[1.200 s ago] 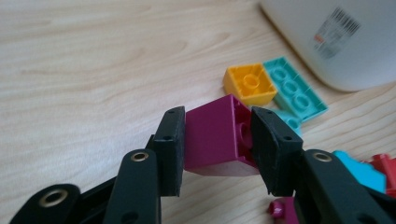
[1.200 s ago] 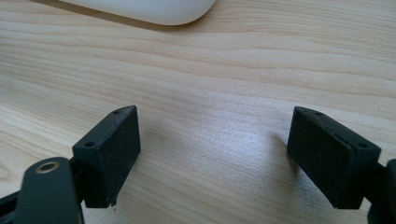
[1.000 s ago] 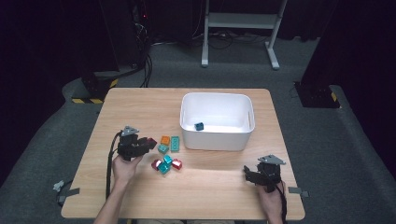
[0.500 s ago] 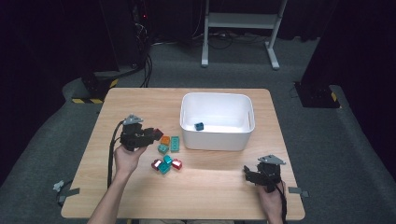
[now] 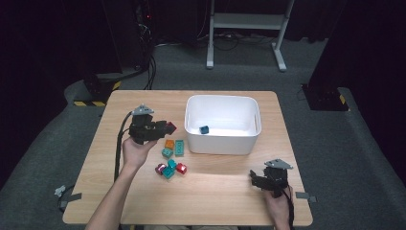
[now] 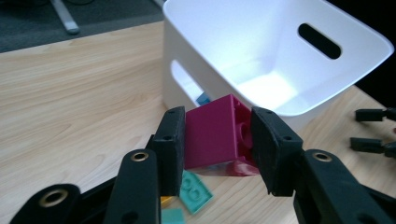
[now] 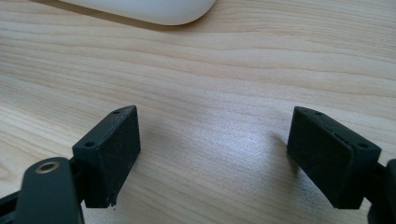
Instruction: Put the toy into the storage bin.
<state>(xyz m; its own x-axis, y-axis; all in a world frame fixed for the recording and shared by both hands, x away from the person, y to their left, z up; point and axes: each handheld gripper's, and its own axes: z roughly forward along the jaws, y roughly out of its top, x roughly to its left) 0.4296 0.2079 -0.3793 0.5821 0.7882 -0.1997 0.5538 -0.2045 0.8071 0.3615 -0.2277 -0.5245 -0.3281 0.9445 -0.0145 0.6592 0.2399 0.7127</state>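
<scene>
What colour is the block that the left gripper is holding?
The block is magenta, a dark pinkish red. The left gripper view shows it best.

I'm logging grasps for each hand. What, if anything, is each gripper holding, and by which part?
The left gripper clamps a magenta brick by two opposite side faces. The right gripper stands open over the table, holding nothing.

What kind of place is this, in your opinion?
Probably a lab or recording studio: a lone wooden table on grey carpet, black curtains around, cables and a metal stand behind it.
</scene>
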